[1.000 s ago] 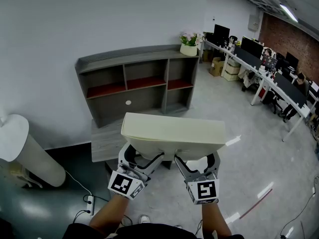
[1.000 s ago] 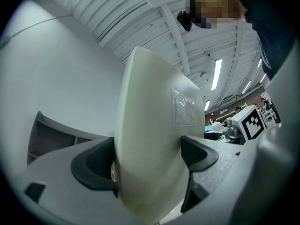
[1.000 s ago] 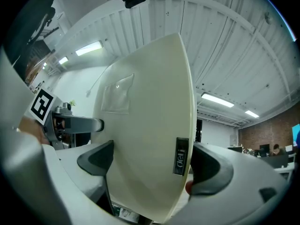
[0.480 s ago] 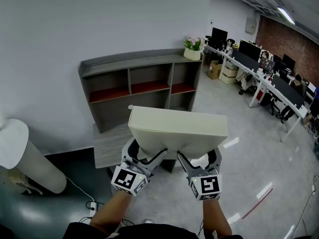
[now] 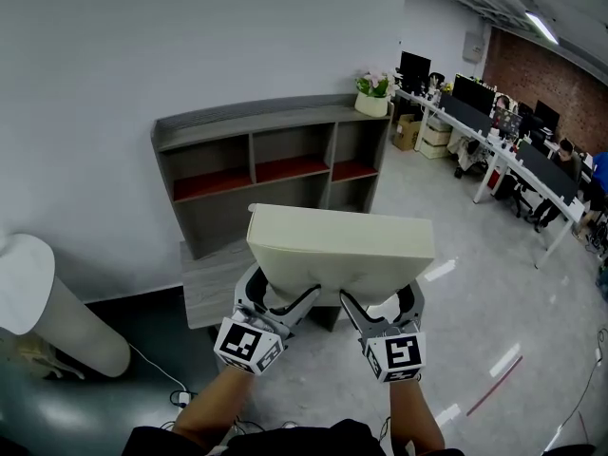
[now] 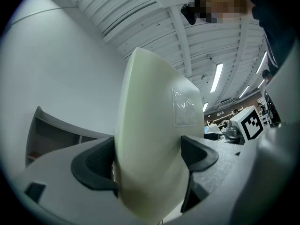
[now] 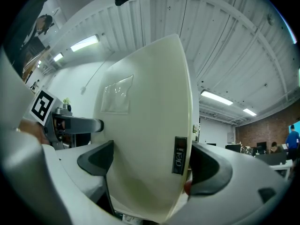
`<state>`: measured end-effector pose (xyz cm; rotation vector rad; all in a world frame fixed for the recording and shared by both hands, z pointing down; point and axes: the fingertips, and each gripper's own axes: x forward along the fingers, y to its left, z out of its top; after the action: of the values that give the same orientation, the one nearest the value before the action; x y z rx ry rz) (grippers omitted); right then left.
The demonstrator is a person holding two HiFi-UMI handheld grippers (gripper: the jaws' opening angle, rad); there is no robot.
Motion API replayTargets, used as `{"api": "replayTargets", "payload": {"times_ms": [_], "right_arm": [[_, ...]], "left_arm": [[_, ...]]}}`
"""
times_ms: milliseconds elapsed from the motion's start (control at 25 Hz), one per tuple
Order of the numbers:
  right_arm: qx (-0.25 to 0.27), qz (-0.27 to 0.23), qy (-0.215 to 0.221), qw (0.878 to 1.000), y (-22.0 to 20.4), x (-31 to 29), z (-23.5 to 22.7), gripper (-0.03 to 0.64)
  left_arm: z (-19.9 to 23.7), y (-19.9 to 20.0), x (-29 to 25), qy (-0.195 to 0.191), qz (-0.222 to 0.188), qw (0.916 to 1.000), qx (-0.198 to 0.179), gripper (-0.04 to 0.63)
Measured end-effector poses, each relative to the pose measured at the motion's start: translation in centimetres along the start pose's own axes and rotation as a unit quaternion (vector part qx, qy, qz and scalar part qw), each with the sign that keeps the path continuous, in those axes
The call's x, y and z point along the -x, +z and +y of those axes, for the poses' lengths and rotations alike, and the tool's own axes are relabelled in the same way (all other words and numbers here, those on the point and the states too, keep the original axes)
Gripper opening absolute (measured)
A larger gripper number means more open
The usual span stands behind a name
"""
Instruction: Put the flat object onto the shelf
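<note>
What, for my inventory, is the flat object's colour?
The flat object is cream, clearest in head view.

Head down, gripper views up, sharing panel (image 5: 337, 245)

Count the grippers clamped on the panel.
2. The left gripper grips the panel at its near edge, on the left; the right gripper grips the same edge on the right. None hidden.
</note>
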<state>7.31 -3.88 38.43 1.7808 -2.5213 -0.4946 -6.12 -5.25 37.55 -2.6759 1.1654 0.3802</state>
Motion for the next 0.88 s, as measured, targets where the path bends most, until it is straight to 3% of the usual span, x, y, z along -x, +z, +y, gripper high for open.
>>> {"api": "replayTargets", "payload": {"times_ms": [280,880], "right_arm": [[-0.002,-0.001,0.013,1.0,-0.8,-2.0,-0.3,0.494],[-0.011,-0.011,0.055,0.998,-3.4,-9.4,-6.1,0.494]], "left_arm": [[1.3,-0.7,-1.0,0.01,0.004,0.9999,-0.006,0.434],[4.5,-3.4,-8.6,0.059,0.012,0.9981,-0.012,0.434]]}}
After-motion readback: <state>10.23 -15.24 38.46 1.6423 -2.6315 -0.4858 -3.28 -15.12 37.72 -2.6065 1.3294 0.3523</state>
